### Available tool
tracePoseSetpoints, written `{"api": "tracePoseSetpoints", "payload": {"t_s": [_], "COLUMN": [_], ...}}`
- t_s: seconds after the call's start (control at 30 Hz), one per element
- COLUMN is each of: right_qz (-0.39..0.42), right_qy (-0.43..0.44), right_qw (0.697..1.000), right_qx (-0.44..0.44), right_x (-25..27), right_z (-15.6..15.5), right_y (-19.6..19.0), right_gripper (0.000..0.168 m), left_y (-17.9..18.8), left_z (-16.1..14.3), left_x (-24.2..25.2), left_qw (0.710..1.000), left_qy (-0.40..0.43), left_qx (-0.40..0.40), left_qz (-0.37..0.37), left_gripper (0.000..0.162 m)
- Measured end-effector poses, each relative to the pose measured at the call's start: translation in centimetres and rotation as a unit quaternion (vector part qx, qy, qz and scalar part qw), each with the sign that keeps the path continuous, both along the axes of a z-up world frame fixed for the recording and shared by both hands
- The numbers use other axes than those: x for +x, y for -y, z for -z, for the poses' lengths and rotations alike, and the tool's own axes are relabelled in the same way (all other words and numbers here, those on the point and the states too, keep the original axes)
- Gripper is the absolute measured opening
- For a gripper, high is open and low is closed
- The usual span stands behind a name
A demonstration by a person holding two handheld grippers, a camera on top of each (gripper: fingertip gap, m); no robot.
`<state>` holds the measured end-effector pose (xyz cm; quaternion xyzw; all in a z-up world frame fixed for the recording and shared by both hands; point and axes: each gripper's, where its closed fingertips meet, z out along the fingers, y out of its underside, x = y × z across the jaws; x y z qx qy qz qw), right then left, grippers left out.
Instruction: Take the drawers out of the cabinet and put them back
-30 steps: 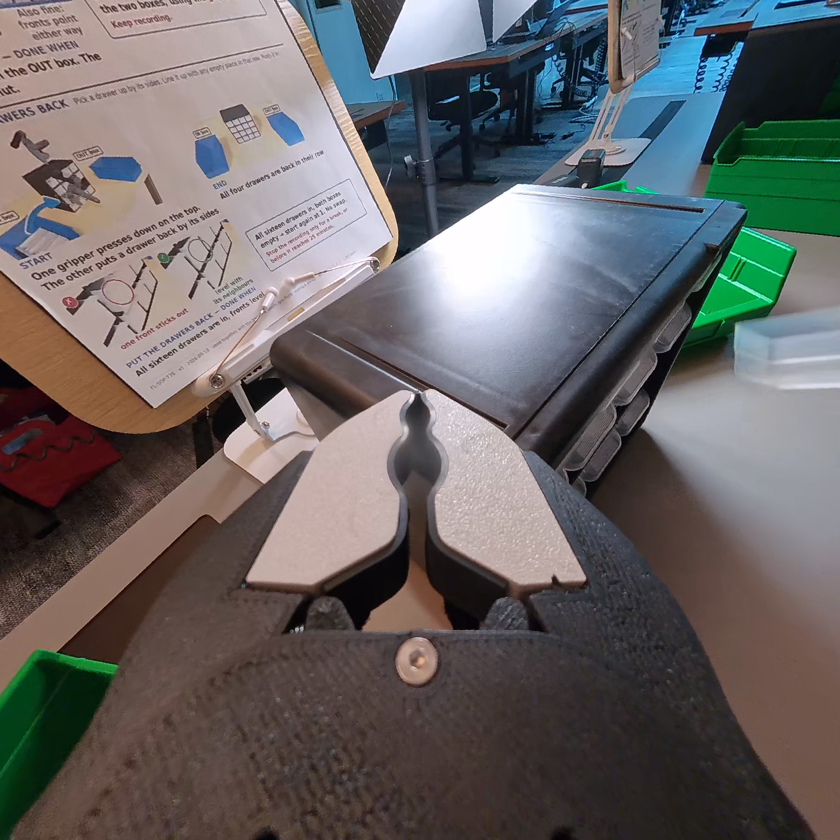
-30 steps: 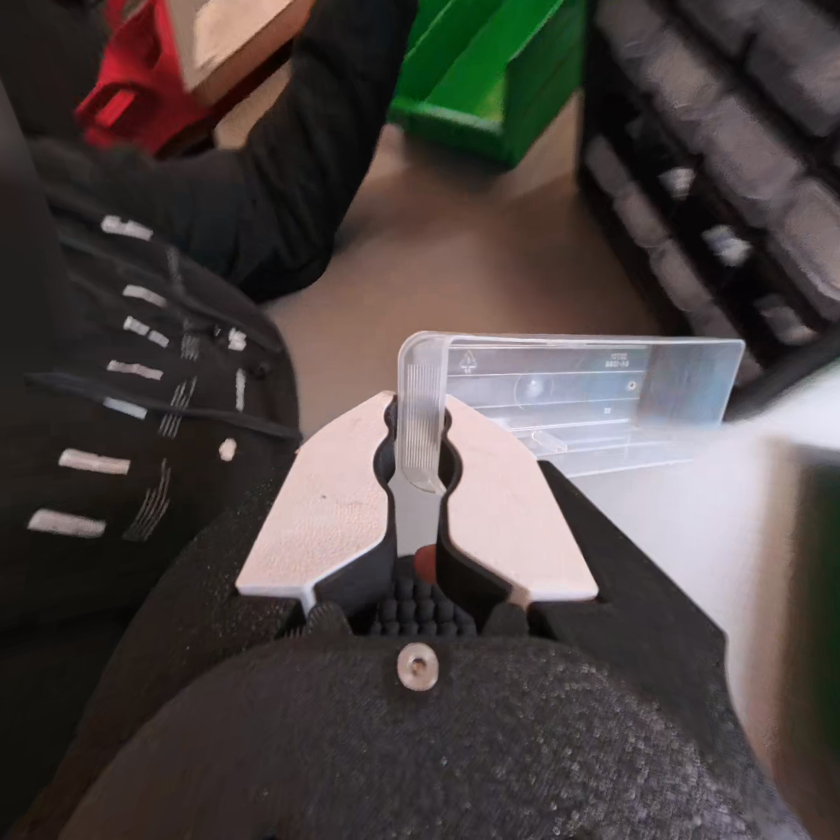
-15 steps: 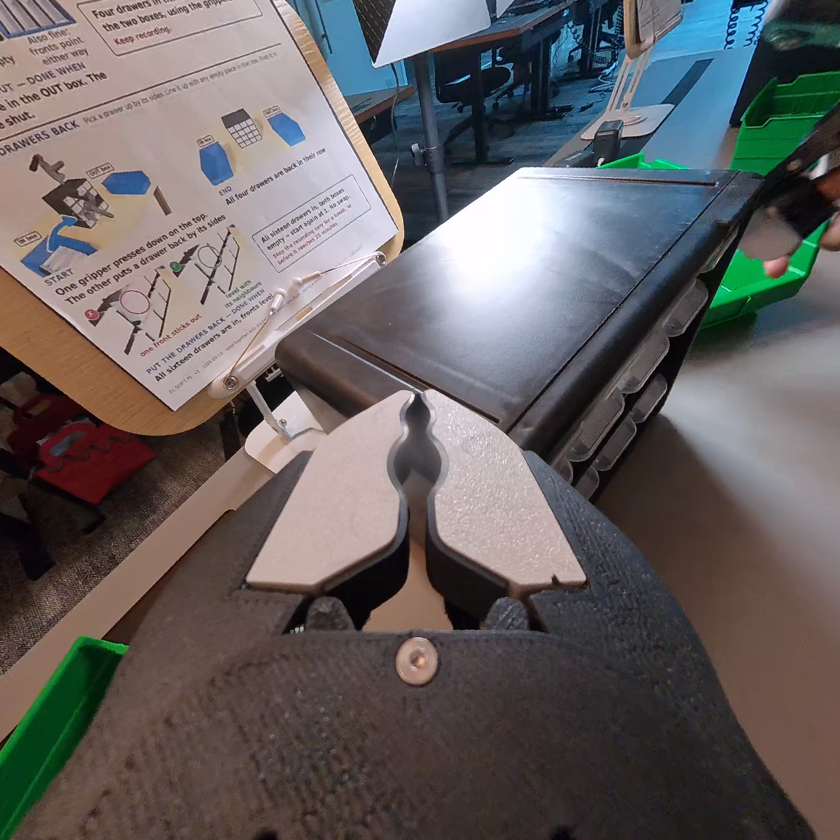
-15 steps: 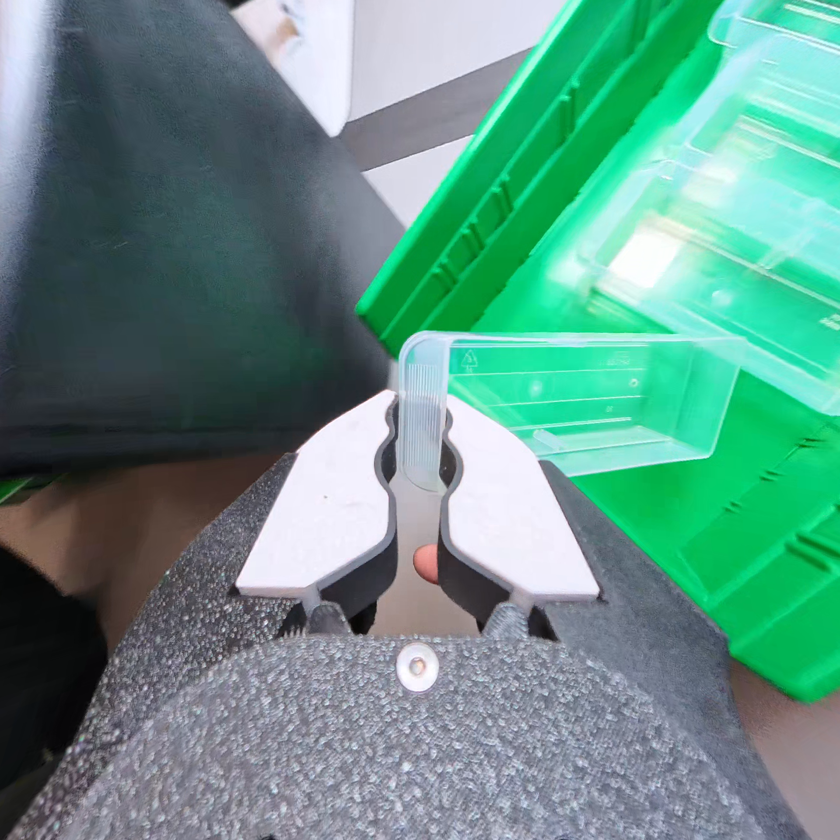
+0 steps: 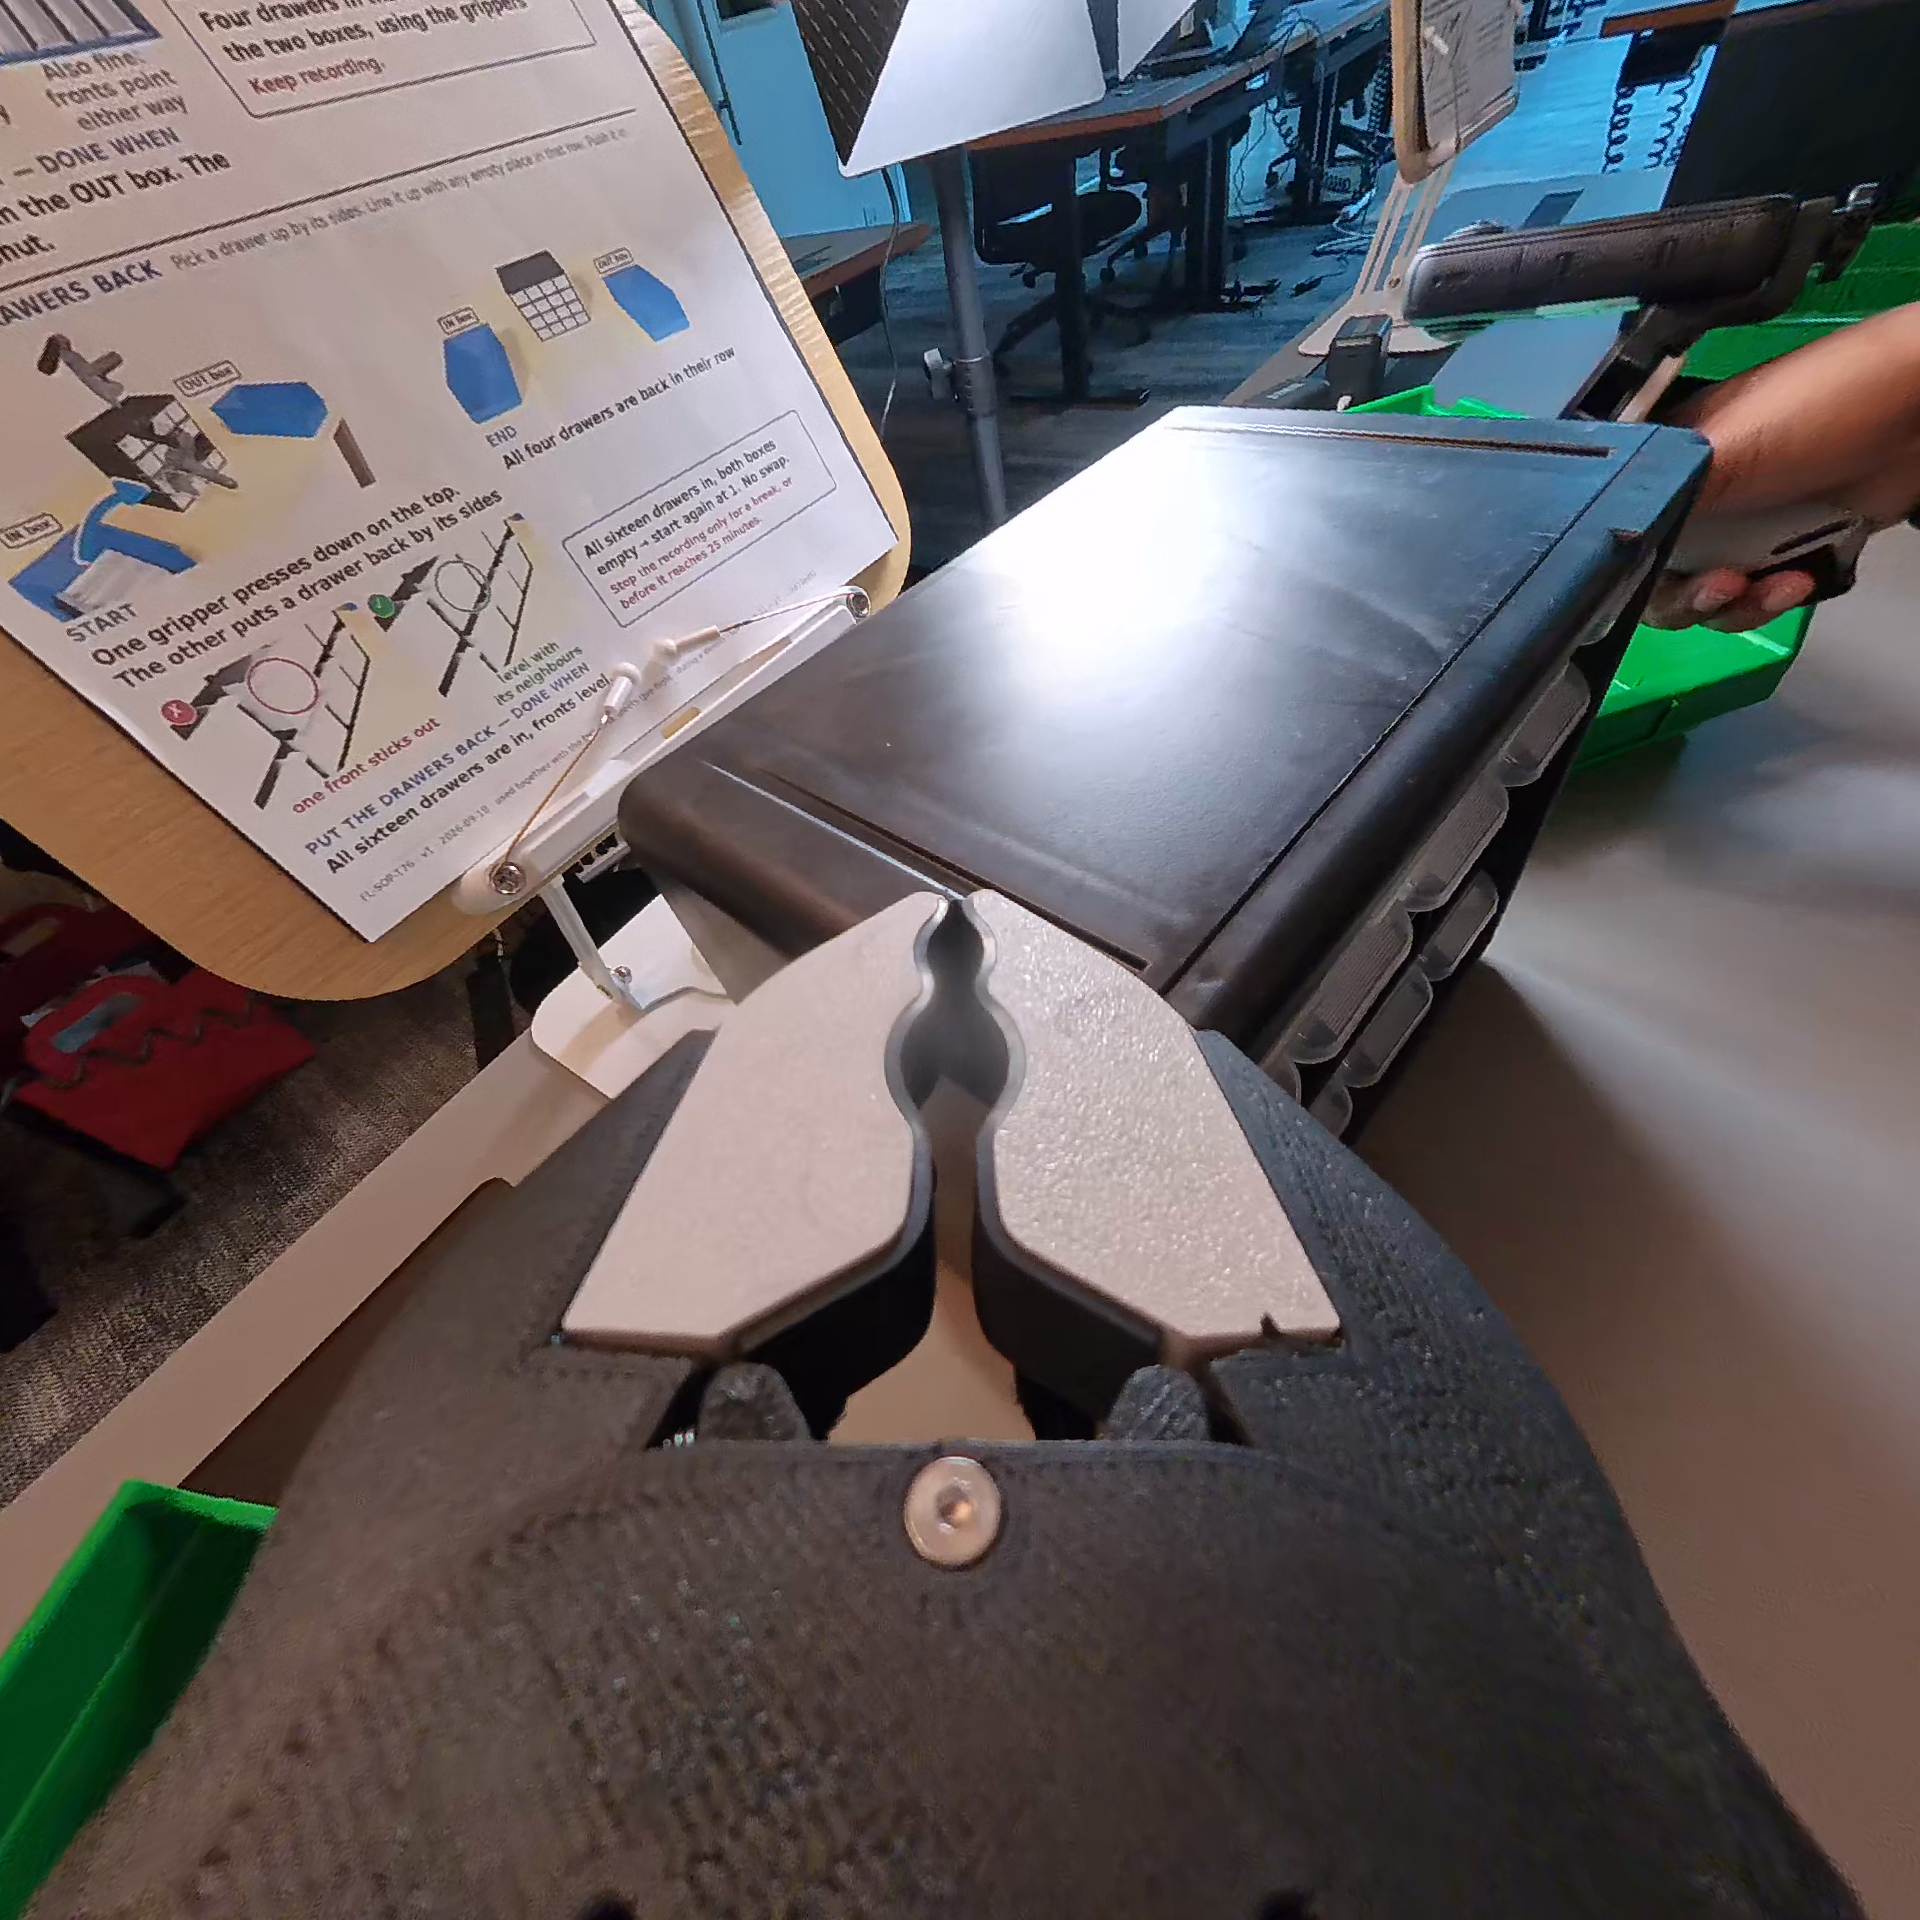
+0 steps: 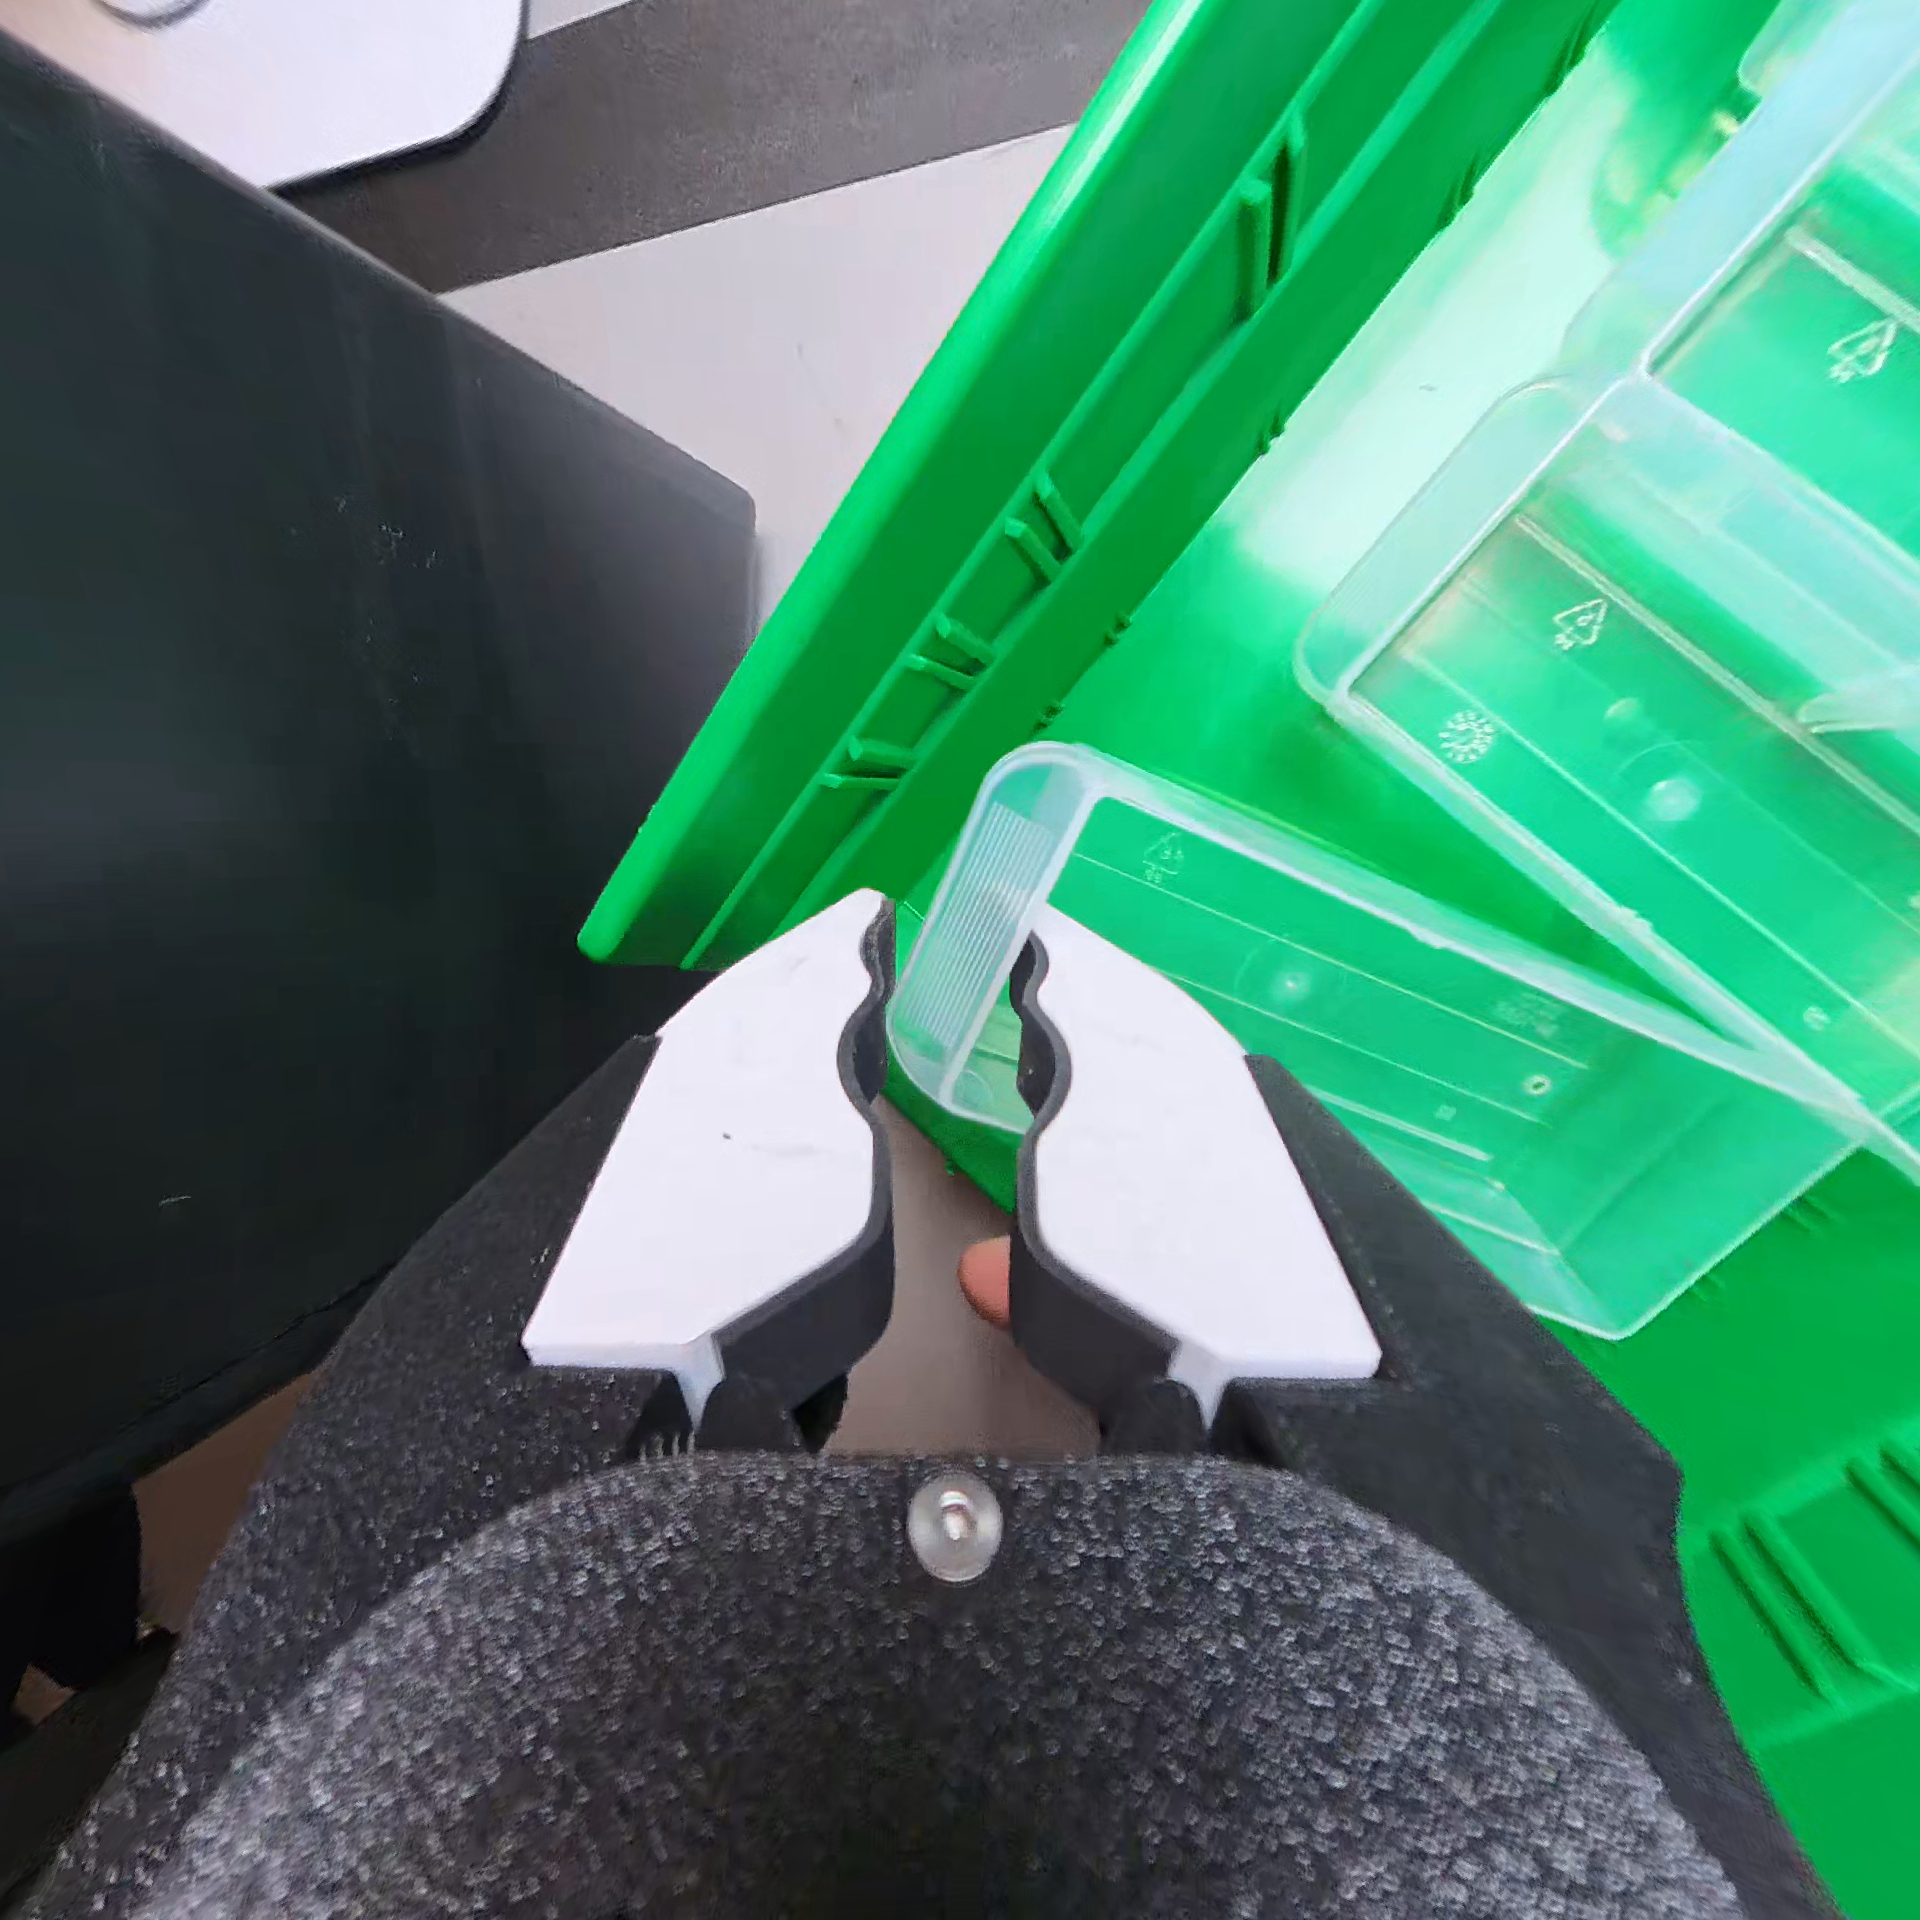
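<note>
The black cabinet stands on the table with clear drawers in its front. My left gripper is shut and empty, at the near corner of the cabinet top. In the right wrist view my right gripper is open, with the ribbed handle of a clear drawer loose between its fingers. That drawer lies tilted in a green bin, beside other clear drawers. The cabinet is at the left in that view.
An instruction board on a stand leans left of the cabinet. A second green bin sits at the table's near left edge. A person's hand holds the other gripper beyond the cabinet, over the far green bin.
My right gripper carried the clear drawer from in front of the cabinet over the green bin, then opened and let it go. My left gripper stayed shut on the cabinet corner.
</note>
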<state>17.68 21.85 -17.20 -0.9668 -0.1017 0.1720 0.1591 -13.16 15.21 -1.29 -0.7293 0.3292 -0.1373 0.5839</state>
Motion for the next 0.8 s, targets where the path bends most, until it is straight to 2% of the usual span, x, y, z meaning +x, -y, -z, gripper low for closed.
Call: {"api": "tracePoseSetpoints", "payload": {"t_s": [0.3, 0.43, 0.53, 0.63, 0.8], "right_qz": [-0.004, -0.078, -0.116, -0.178, -0.25], "right_qy": [0.016, 0.057, 0.092, 0.167, 0.233], "right_qw": [0.999, 0.992, 0.986, 0.967, 0.936], "right_qx": [0.038, 0.079, 0.079, 0.07, 0.085], "right_x": [1.9, 2.2, 2.2, 2.7, 2.8], "right_z": [-0.7, -0.2, 0.4, 1.3, 1.8], "right_y": [-2.4, -2.6, -2.2, -1.9, -2.2], "right_gripper": [0.028, 0.032, 0.032, 0.034, 0.036], "left_y": [-0.1, -0.2, -0.2, -0.2, -0.2], "left_z": [0.0, 0.0, 0.0, 0.0, 0.0], "left_x": [0.0, 0.0, -0.1, 0.0, -0.1], "left_qw": [1.0, 1.0, 1.0, 1.0, 1.0], "left_qy": [0.007, 0.009, 0.011, 0.013, 0.012], "left_qx": [-0.001, 0.0, -0.001, -0.001, 0.0], "left_qz": [0.002, 0.001, 0.001, 0.001, 0.002], "left_gripper": [0.0, 0.0, 0.0, 0.0, 0.0]}}
